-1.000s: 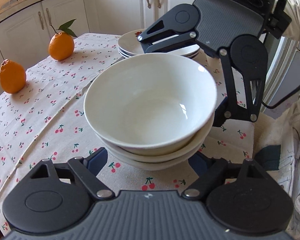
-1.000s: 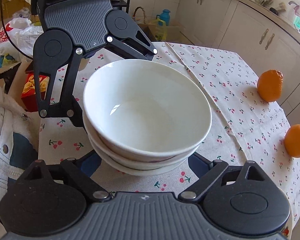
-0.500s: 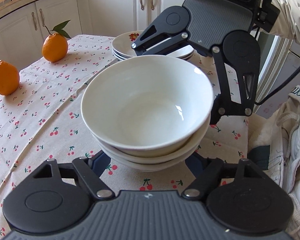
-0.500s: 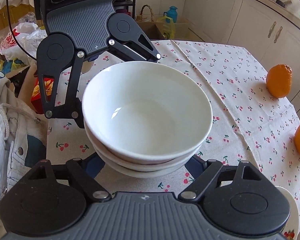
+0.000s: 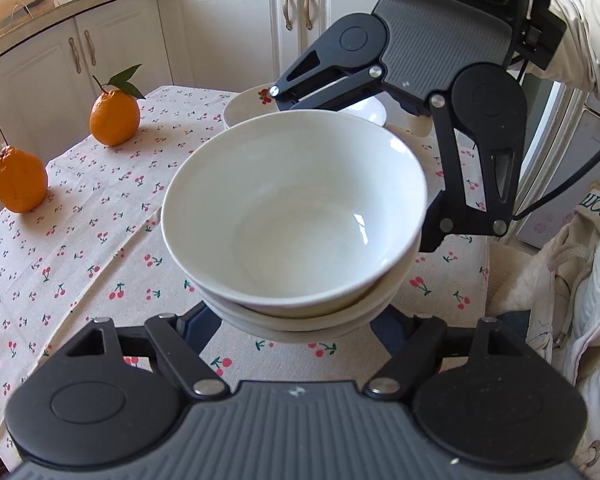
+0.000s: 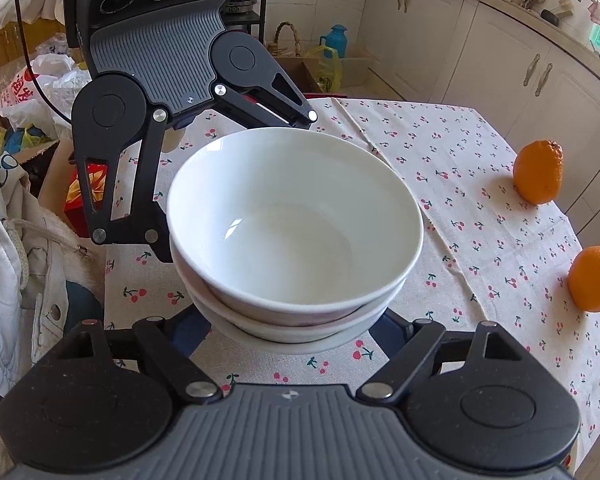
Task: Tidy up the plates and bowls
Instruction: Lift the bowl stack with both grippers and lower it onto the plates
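White porcelain: three nested bowls (image 5: 296, 216) form one stack at the near edge of the table, above the cherry-print cloth (image 5: 80, 260); whether the stack's foot touches the cloth cannot be told.

Left tongs (image 5: 292, 330), seen from its own camera, reaches in from the near side. Its jaws stand about half open, one blue pad (image 5: 198, 330) at the lower left of the stack and the other at the lower right. They have just been closing with the bowls between them, and they clasp the lowest bowl by its sides; the pad tips are hidden under it.

Right tongs (image 6: 288, 332) comes in from the opposite side, facing the left pair, so the stack is caught between the two tools. Its jaws, also about half open, have just been closing on the same stack and clasp its lower part, tips hidden likewise. A pale sleeve (image 5: 588, 44) shows behind this tool.

Farther off, in the left view, a pile of plates (image 5: 244, 108) sits just behind the bowls. Two oranges lie to the left, well apart from the stack: one plain (image 5: 20, 184), one with a leaf (image 5: 114, 118). Cream cabinets (image 5: 220, 32) close the far side.
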Demonstrator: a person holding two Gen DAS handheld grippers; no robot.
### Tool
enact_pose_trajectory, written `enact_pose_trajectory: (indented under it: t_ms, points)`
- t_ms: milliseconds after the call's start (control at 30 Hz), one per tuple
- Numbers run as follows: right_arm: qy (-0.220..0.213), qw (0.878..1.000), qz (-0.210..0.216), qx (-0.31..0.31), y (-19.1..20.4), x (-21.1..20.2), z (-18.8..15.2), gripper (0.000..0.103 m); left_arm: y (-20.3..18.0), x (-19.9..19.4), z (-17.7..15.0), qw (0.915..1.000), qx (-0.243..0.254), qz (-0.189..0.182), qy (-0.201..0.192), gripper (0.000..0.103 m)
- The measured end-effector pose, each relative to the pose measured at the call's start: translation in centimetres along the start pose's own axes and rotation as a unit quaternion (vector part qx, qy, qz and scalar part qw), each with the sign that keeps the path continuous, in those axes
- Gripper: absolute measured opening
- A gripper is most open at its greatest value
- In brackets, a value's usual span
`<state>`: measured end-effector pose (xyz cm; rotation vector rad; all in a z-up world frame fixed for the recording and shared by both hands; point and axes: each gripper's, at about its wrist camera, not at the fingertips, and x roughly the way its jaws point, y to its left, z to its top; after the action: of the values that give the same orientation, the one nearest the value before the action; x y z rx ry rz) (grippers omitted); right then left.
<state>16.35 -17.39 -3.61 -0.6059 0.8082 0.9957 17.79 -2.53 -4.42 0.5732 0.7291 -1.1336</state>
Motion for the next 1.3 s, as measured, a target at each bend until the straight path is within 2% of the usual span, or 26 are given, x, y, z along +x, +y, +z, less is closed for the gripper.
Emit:
enact_pose_trajectory:
  t_ms: [367,833,1067,1300]
  points:
    - [-0.01,0.999,-0.028,0.014,-1.7,-3.6,-2.1,0.088,-0.8,1.3,4.4,0.9997,0.021,0.0,-0.014,0.08]
    - [-0.009,0.994,-0.09,0.061,-6.2,-7.5,-7.5,0.089,-0.3,6.8,11.0,0.9965,0.074,-0.022,-0.034,0.08]
    - [-0.005,0.989,-0.11,0.103,-8.7,-7.9,-10.2,0.089,0.8,10.0,13.2,0.9947,0.089,-0.039,-0.034,0.08]
    - [0.005,0.985,-0.116,0.125,-10.1,-7.0,-11.9,0.089,1.2,12.3,13.8,0.9945,0.089,-0.049,-0.023,0.08]
